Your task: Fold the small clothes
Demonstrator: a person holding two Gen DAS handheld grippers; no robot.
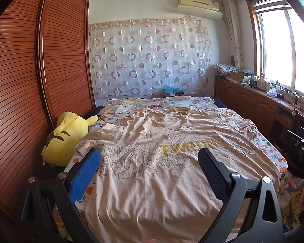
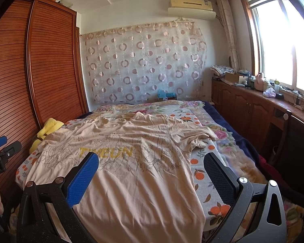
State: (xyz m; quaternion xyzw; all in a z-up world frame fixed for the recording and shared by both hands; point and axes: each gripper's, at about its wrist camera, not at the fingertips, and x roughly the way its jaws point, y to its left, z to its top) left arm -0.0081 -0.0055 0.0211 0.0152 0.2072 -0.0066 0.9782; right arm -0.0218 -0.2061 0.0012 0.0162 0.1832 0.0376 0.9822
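— On the bed (image 1: 273,151) in front of you, what do you have?

— Your beige T-shirt (image 1: 152,162) lies spread flat, print side up, hem toward you and collar toward the far wall. It rests on an orange-print sheet (image 2: 204,174). Yellow letters (image 1: 186,146) run across the chest, over a grey line drawing.

— How smooth is it?

— Creased all over. Your right-hand sleeve (image 2: 200,139) is bunched and crumpled near the sheet's edge; the opposite sleeve (image 1: 89,143) lies flatter, just beside a yellow plush toy (image 1: 64,137) that leans against the slatted wooden wardrobe (image 1: 20,101).

— And your tools?

— Your left gripper (image 1: 150,162) hovers above the lower half of the shirt, jaws spread wide, one blue pad (image 1: 85,174) and one black pad (image 1: 212,174), nothing between them. Your right gripper (image 2: 151,172) hangs over the shirt's right edge, equally wide apart, its black finger above the bare sheet, and it holds nothing. Neither touches the cloth as far as you can see.

— Anything else?

— A circle-patterned curtain (image 2: 143,64) hangs on the far wall under an air conditioner (image 2: 190,3), and cluttered wooden cabinets (image 2: 249,105) run below the bright window (image 2: 283,46)
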